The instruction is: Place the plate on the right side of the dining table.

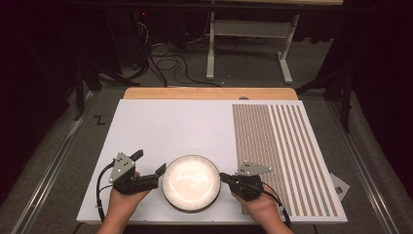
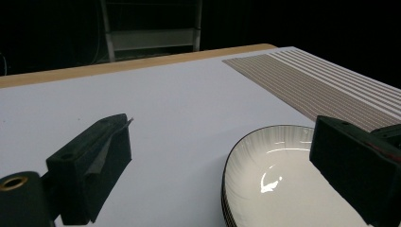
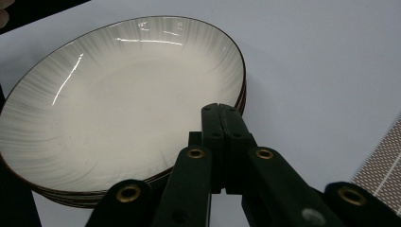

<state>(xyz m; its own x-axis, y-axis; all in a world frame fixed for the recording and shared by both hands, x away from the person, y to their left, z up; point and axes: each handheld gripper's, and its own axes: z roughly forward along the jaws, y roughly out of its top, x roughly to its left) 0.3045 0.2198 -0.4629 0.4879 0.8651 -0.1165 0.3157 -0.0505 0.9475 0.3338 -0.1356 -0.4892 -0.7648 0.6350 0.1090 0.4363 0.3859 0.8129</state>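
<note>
Nearest the high camera, two hands enter from the bottom edge, each carrying a gripper. Going from left to right, the left hand (image 1: pixel 122 204) holds the left gripper (image 1: pixel 148 163) low over the white board (image 1: pixel 170 122) that covers the table. Its jaws are spread wide apart and grasp nothing; one jaw points out over bare board, while the other reaches to just beside the left rim of the plate stack (image 1: pixel 191 183). From the left gripper view, the left gripper (image 2: pixel 217 156) shows one black jaw over empty board and the other above the near edge of the plate stack (image 2: pixel 269 184).

That stack sits near the front edge of the board, between the two grippers. The top plate is white and glossy, with fine ribbing and a dark rim; further rims show beneath it in the right gripper view, where the plate stack (image 3: pixel 118 104) rests flat on the board.

Next comes the right gripper (image 1: pixel 223 176), held by the right hand (image 1: pixel 260 207), with its tip at the right rim of the stack. In its own view the right gripper (image 3: pixel 221 111) has its jaws clenched together, pad against pad, with nothing between them, and their tips lie over the plate's rim.

Farther right, a brown-and-white striped mat (image 1: pixel 282 151) covers the right part of the board.
</note>
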